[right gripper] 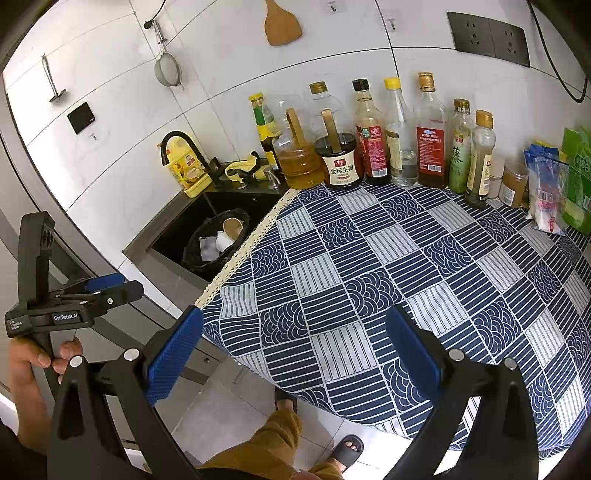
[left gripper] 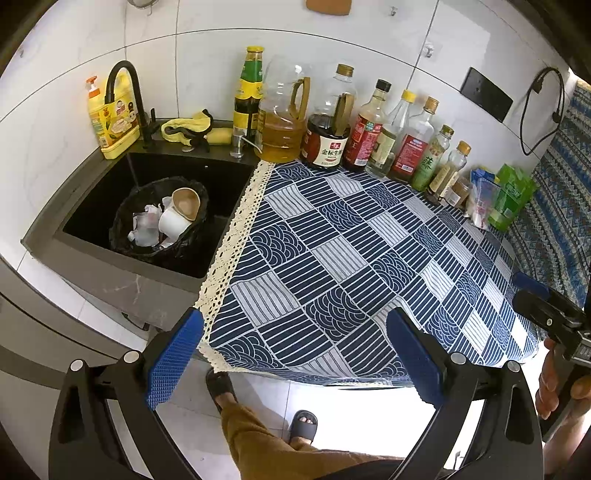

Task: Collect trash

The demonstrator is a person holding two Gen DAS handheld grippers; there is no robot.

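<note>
Both of my tongs are spread wide and hold nothing: the left tongs hang over the near edge of the bench, and the right tongs do the same a little further along the patterned cloth. Trash sits in the black bag that stands in the sink: a white paper cup, a brown-lined cup and some crumpled white scraps. I see no loose rubbish on the cloth in either view, so I judge the collecting to be done, or nearly so; what may be left is closing or lifting out the bag.

Looking from the left wrist, I get the fuller view down into the bag and the yellow soap bottle by the tap, plus my right tongs at the frame's edge. Only the right wrist view shows the strainer and wooden spatula hanging on the wall, the double socket, and my left tongs from the side.
</note>
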